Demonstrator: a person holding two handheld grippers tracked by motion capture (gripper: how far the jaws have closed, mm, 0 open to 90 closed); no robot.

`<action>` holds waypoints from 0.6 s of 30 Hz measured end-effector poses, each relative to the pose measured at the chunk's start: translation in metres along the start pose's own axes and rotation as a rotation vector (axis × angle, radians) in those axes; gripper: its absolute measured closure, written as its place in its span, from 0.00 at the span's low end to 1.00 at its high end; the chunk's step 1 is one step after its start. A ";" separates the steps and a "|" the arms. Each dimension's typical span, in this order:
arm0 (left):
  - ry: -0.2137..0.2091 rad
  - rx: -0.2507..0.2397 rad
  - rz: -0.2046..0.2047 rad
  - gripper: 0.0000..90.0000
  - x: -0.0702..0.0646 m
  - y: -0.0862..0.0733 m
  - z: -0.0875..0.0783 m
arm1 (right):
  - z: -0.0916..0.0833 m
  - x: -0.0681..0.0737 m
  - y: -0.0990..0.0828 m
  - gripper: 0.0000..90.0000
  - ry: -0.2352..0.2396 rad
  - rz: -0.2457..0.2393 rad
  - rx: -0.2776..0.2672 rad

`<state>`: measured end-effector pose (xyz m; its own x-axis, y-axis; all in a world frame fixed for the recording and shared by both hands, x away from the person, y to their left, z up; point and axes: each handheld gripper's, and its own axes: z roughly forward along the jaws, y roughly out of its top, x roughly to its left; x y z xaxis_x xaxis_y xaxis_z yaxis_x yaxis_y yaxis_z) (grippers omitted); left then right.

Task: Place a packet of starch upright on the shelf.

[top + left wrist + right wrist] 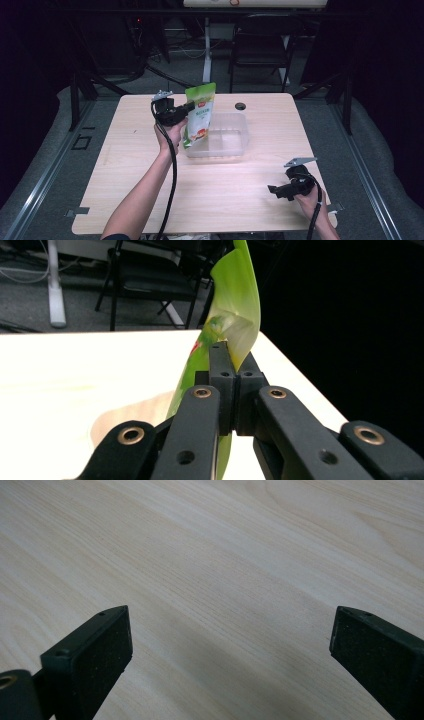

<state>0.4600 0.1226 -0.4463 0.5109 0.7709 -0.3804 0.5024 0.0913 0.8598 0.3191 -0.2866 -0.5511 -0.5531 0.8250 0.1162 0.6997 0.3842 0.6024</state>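
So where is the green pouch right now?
High view, left of centre: the green pouch hangs upright in the left gripper, over the clear bin's left end.

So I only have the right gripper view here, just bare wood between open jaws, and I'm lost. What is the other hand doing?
Observer: The left gripper is shut on a green printed plastic pouch, pinching it at its edge.
Operator: Where is the pouch relative to the table?
Observer: It hangs upright, its bottom inside a clear plastic rectangular bin at the middle of the light wooden table.
Operator: And where am I?
Observer: Your right gripper sits low at the near right corner, well apart from the bin.
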 end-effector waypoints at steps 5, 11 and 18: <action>0.000 -0.002 0.004 1.00 0.006 -0.006 -0.003 | 0.000 -0.001 0.000 0.03 -0.004 -0.001 0.004; 0.019 0.019 0.067 0.99 0.006 -0.010 -0.010 | 0.000 0.000 0.000 0.03 -0.008 0.001 0.000; 0.039 0.066 0.116 0.92 0.012 -0.010 -0.017 | 0.000 -0.001 0.000 0.03 -0.009 0.000 0.003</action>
<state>0.4490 0.1412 -0.4537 0.5415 0.7979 -0.2649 0.4869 -0.0407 0.8725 0.3194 -0.2874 -0.5513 -0.5488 0.8288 0.1091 0.7011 0.3852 0.6001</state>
